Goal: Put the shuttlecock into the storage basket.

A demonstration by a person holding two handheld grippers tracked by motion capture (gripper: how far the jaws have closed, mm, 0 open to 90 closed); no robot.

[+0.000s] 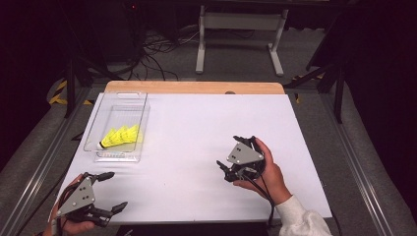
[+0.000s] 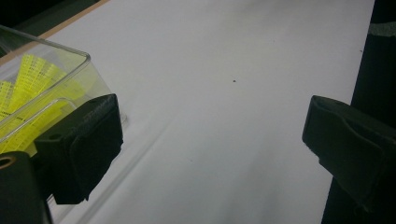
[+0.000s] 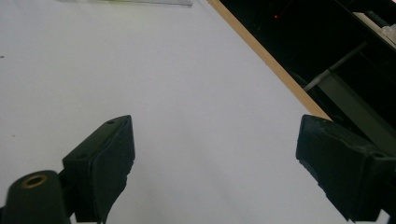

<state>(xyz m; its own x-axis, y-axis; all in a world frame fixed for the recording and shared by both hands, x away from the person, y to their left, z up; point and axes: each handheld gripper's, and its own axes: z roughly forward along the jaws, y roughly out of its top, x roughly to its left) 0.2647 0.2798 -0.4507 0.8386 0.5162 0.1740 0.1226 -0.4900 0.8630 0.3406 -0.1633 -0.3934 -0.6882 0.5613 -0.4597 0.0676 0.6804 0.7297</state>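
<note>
A clear plastic box [image 1: 143, 118] stands on the left part of the white table [image 1: 206, 123] and holds yellow shuttlecocks [image 1: 122, 136]. In a hand at the table's front left corner, my left gripper [image 1: 117, 191] is open and empty, a short way in front of the box. The left gripper view has the box [image 2: 70, 53] with the shuttlecocks [image 2: 28, 88] just behind the left jaw of that gripper [image 2: 215, 135]. My right gripper [image 1: 227, 151] is held over the table's right middle, open and empty. Bare white table lies between its wide-spread jaws in the right gripper view [image 3: 215, 158].
A wooden strip [image 1: 196, 87] runs along the table's far edge [image 3: 261, 51]. Beyond it on the floor are a white frame [image 1: 241, 22] and loose cables [image 1: 152, 49]. Metal rails [image 1: 29, 167] flank both sides of the table.
</note>
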